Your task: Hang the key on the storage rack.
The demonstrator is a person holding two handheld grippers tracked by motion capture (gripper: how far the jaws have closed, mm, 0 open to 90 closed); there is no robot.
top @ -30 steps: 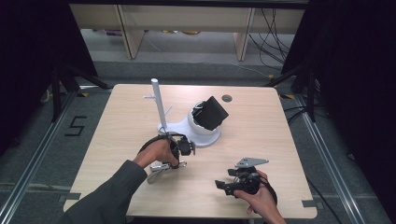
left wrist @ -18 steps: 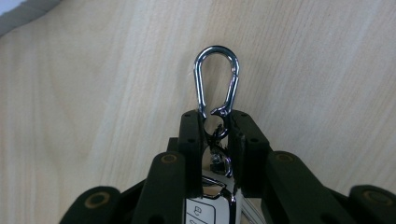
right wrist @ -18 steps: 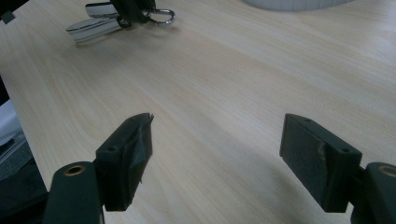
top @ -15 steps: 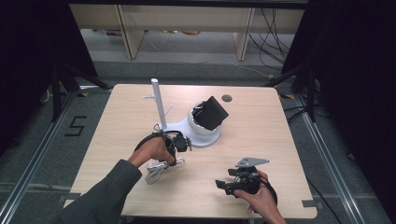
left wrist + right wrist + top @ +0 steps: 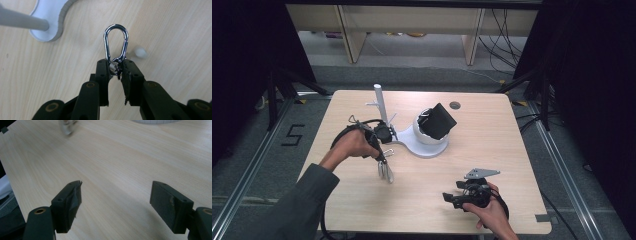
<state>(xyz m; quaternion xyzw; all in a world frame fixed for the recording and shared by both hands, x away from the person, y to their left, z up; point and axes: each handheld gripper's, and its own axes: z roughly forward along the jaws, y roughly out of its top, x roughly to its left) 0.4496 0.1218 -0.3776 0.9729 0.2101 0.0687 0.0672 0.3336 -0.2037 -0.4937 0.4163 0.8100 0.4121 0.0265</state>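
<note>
A silver carabiner (image 5: pixel 116 41) sticks out past my left gripper (image 5: pixel 115 66), whose jaws are shut on its small ringed end. In the high view the left gripper (image 5: pixel 381 157) points down and the carabiner (image 5: pixel 386 171) hangs below it, above the wooden table (image 5: pixel 512 150), just left of the white stand (image 5: pixel 427 146). The stand's upright post (image 5: pixel 379 100) rises behind the left hand. My right gripper (image 5: pixel 451 192) rests at the table's front right, held in the person's hand. Its jaws (image 5: pixel 116 202) stand wide apart over bare wood with nothing between them.
A black box-like object (image 5: pixel 439 121) sits tilted on the stand's round dome. A small round hole (image 5: pixel 455 105) lies near the table's far edge. A small white bit (image 5: pixel 140 52) lies on the wood beside the carabiner. Metal rails run along the floor on both sides.
My left gripper has risen and moved left toward the stand's post, lifting the carabiner with it. The right gripper has stayed where it was.
</note>
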